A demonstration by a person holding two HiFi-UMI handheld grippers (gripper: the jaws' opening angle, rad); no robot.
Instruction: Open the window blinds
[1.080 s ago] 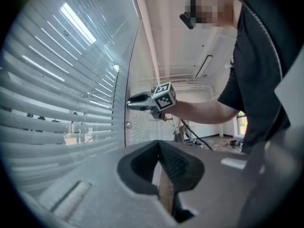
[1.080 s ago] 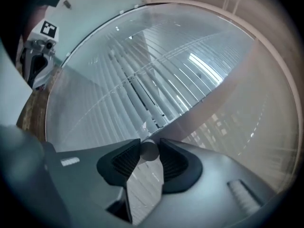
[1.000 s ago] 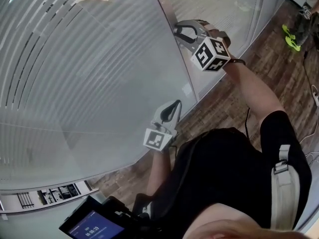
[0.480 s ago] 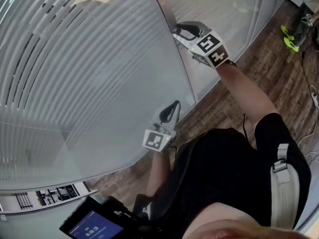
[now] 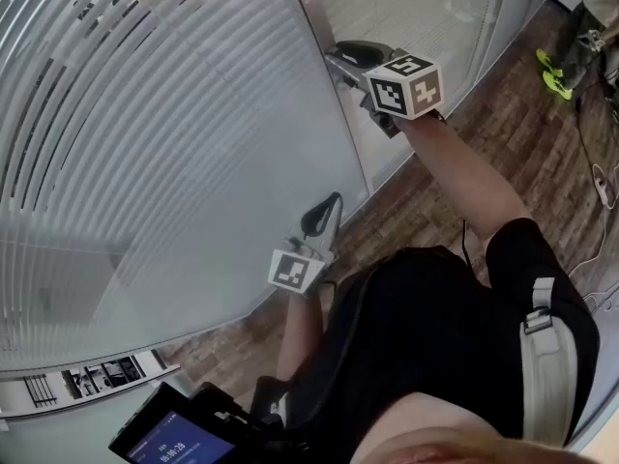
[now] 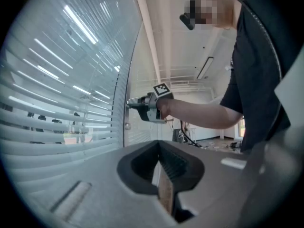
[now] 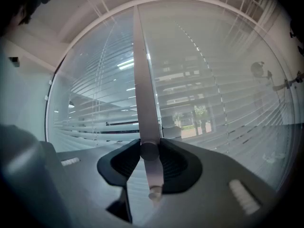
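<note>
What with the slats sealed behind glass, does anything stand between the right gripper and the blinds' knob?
Nothing visible does. The right gripper is clamped on the round knob on the frame post. The left gripper, shut, is lower, clear of it.

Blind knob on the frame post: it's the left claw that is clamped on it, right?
Not the left. It is the right claw that is clamped on the knob on the frame post. The right gripper view shows the knob pinched between its jaws. The left claw hangs lower down, jaws together on nothing.
</note>
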